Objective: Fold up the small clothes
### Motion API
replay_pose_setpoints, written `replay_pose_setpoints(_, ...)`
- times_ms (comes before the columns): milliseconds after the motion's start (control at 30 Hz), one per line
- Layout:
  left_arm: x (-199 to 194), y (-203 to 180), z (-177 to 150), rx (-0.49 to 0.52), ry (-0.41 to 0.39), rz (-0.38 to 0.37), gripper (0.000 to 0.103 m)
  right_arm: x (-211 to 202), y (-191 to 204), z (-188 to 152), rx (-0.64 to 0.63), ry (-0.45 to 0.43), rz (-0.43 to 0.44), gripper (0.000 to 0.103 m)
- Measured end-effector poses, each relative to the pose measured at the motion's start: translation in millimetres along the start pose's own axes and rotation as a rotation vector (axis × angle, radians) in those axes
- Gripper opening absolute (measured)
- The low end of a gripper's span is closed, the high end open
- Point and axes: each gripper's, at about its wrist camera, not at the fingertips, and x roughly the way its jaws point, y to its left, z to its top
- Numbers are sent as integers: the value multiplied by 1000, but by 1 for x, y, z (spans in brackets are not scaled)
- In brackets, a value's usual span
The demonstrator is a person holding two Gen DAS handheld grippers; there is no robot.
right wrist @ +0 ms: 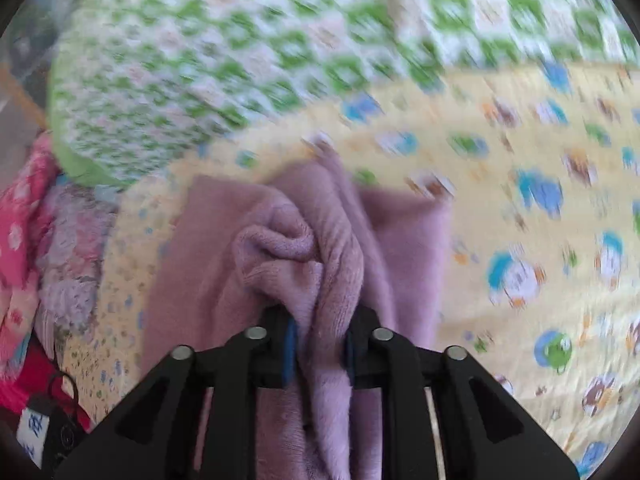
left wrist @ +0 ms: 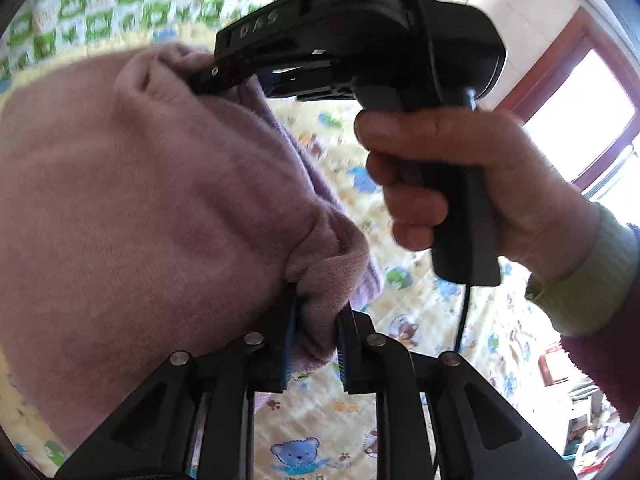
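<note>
A soft mauve fleece garment (left wrist: 132, 200) is stretched in the air between both grippers. My left gripper (left wrist: 316, 344) is shut on a bunched edge of it at the bottom of the left wrist view. The right gripper (left wrist: 224, 76), held by a hand (left wrist: 460, 176), is seen there from the side, shut on the garment's upper edge. In the right wrist view my right gripper (right wrist: 320, 344) is shut on a thick fold of the mauve garment (right wrist: 304, 240), which hangs down over the yellow bedsheet (right wrist: 520, 200).
The yellow cartoon-print bedsheet (left wrist: 400, 280) lies under everything. A green-and-white checked quilt (right wrist: 200, 60) is heaped at the back. Pink and red clothes (right wrist: 28, 240) pile at the left. A window with a red-brown frame (left wrist: 572, 92) is at the right.
</note>
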Motion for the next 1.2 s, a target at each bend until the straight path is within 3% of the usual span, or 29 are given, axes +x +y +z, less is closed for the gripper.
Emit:
replay_pose_setpoints(67,1,7,2,-25,13,-14,22,-8,-10,-1,70,-15,24,35)
replay_pose_setpoints(133,-5,14,4,-31,8,-30,33,-19,-9,-2,76,-40,-3,44)
replay_pose_setpoints(200,-17,15,-1,-20,5,-41,52,-32,-8,-2,84,-71,-51,53)
replay_pose_setpoints(300,-43,14,-13,-1,-17,-48,58,-52,-3,0,76,-112,-118,54)
replay_pose_setpoints(367,-60,17,-21,-5,-30,-33,65,-64,8,3,50,-150,-112,57)
replay_pose_setpoints(500,-95,55,-35,-119,-73,54,67,-56,30,17,14,-149,-61,73)
replay_pose_setpoints(667,-107,120,-45,-336,-93,161,68,-11,43,29,8,-43,-93,73)
replay_pose_setpoints(700,-107,132,-47,-373,-85,161,68,-3,40,28,18,-15,-101,59)
replay_pose_setpoints(733,-105,141,-47,-396,-77,165,68,3,37,27,25,8,-97,23)
replay_pose_setpoints(767,-104,149,-49,-407,-72,165,68,6,33,26,42,26,-81,11)
replay_pose_setpoints(833,-100,156,-49,-410,-67,159,68,-8,30,26,48,-19,-49,12)
replay_pose_setpoints(933,-101,158,-47,-384,-76,163,68,-58,30,27,12,-202,70,11)
replay_pose_setpoints(967,-99,161,-46,-377,-77,161,69,-65,29,27,-2,-225,64,11)
replay_pose_setpoints(1000,-95,147,-49,-369,-75,156,71,-66,25,27,-6,-214,30,11)
replay_pose_setpoints(1200,-79,157,-52,-374,-46,165,74,-22,-9,10,46,-117,-70,12)
